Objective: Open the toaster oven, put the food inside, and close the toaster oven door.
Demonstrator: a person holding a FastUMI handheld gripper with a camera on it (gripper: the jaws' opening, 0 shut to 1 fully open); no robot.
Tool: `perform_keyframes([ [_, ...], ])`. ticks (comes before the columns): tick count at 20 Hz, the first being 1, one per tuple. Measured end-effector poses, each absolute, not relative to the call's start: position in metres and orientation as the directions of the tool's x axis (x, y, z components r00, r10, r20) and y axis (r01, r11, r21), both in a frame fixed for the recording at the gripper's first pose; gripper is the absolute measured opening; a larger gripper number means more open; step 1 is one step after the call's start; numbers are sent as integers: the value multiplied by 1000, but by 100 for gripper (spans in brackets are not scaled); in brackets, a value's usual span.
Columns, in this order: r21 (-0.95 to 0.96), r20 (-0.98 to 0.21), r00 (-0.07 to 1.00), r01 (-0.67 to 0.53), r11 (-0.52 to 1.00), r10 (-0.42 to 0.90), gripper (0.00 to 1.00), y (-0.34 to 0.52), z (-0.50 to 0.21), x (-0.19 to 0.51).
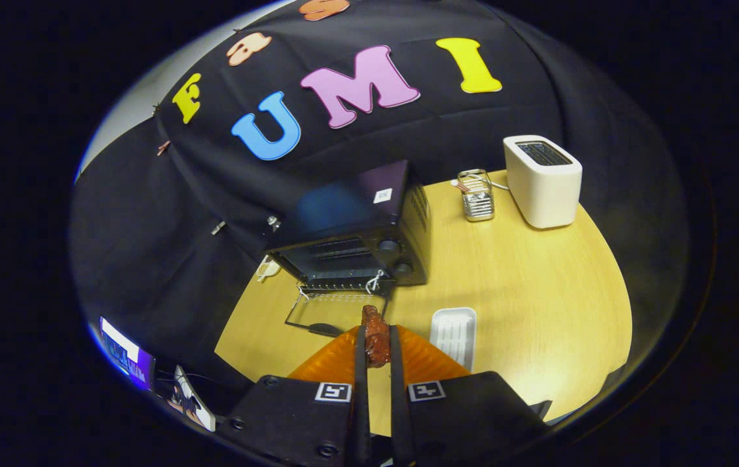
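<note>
Gripper (377, 337) fingers pinch a glossy reddish-brown meat piece (376, 338); black toaster oven (356, 233) beyond, door down, label unreadable.

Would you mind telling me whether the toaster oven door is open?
Open: the door lies flat before the toaster oven, racks showing.
</note>
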State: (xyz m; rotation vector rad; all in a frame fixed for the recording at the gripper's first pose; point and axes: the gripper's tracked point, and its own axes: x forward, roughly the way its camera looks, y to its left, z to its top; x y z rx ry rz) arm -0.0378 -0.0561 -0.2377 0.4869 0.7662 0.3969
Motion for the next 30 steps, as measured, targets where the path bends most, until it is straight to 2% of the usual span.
perform_keyframes([
  [6, 578, -508, 720, -123, 807, 473, 17, 29, -221, -31],
  [14, 601, -524, 741, -30, 799, 421, 17, 129, -264, 23],
  [24, 733, -514, 810, 243, 636, 283, 17, 139, -305, 126],
  [30, 787, -508, 807, 294, 542, 300, 17, 161, -336, 148],
])
